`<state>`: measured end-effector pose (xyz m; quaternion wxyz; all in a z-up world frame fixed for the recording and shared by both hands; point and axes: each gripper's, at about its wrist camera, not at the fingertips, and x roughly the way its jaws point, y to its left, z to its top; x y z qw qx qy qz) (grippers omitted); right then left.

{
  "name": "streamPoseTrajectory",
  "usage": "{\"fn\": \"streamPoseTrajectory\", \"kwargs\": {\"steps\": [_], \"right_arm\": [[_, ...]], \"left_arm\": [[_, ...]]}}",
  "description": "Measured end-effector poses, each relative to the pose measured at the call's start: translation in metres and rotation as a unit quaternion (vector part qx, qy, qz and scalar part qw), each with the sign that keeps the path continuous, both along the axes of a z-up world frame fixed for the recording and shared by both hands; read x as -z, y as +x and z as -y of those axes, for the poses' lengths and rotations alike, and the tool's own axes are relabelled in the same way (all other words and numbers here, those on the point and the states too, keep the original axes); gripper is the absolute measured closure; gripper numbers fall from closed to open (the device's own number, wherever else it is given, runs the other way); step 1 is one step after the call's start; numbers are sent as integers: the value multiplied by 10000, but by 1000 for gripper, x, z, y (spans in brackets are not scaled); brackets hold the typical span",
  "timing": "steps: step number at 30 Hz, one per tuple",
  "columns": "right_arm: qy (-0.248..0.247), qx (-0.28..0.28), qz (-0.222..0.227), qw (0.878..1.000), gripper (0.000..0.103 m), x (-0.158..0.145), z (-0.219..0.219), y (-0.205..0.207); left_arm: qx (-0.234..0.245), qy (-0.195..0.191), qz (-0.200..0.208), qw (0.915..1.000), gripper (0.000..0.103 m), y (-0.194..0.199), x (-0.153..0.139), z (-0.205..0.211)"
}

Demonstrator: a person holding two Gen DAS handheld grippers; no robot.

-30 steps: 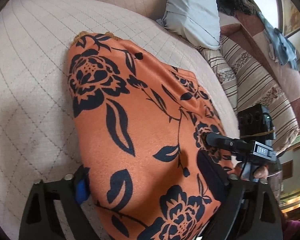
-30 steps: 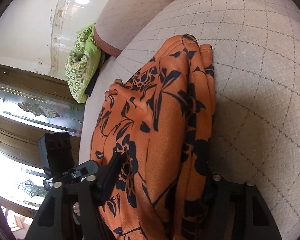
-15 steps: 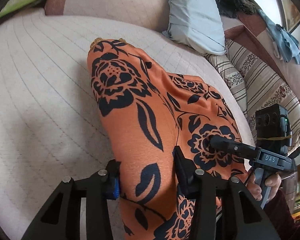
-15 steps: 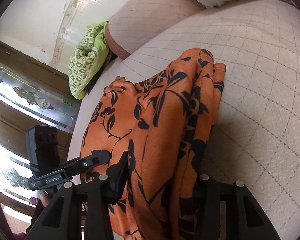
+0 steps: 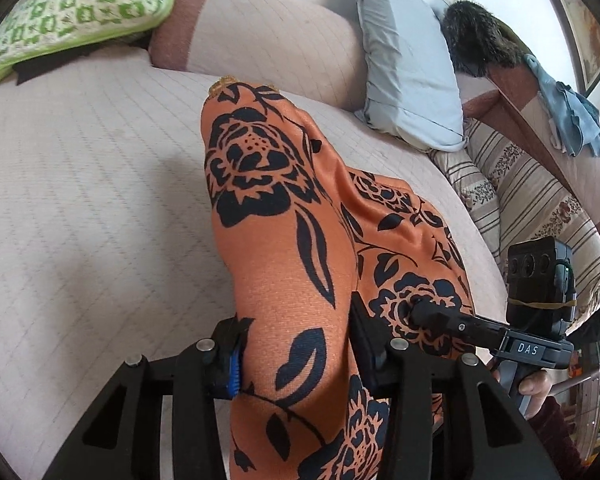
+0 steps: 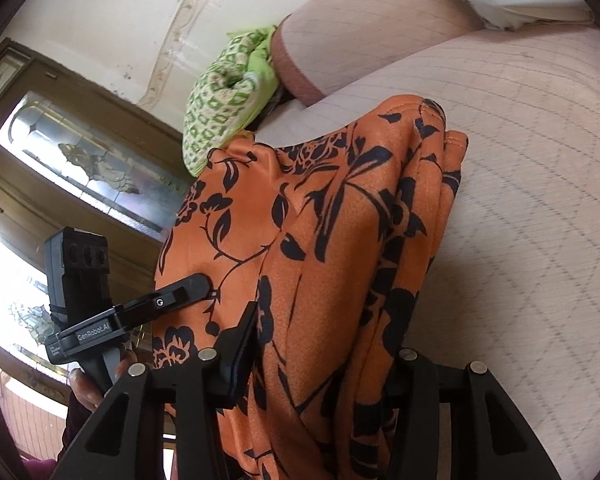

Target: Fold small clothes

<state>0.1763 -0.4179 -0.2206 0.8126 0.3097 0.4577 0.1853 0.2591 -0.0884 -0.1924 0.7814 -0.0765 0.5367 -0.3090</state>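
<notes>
Left wrist view: both grippers (image 5: 296, 354) (image 6: 324, 356) clenched on orange garment (image 5: 284, 248) — fingertips buried in cloth.

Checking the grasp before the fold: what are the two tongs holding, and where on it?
Both hold the orange floral garment: the left tongs and right tongs each pinch a bunched fold at its near end.
</notes>
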Motion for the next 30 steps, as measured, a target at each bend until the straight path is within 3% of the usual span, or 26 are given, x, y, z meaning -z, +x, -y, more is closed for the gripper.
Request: {"fn": "streamPoseTrajectory", "kwargs": {"steps": [14, 30], "right_arm": [[-225, -224, -118, 9994, 54, 8, -41, -2], [-343, -301, -220, 9987, 54, 12, -53, 4]], "left_arm": [[-231, 300, 57, 9993, 57, -21, 1, -6], [-394, 497, 52, 9980, 57, -20, 9, -12]]}}
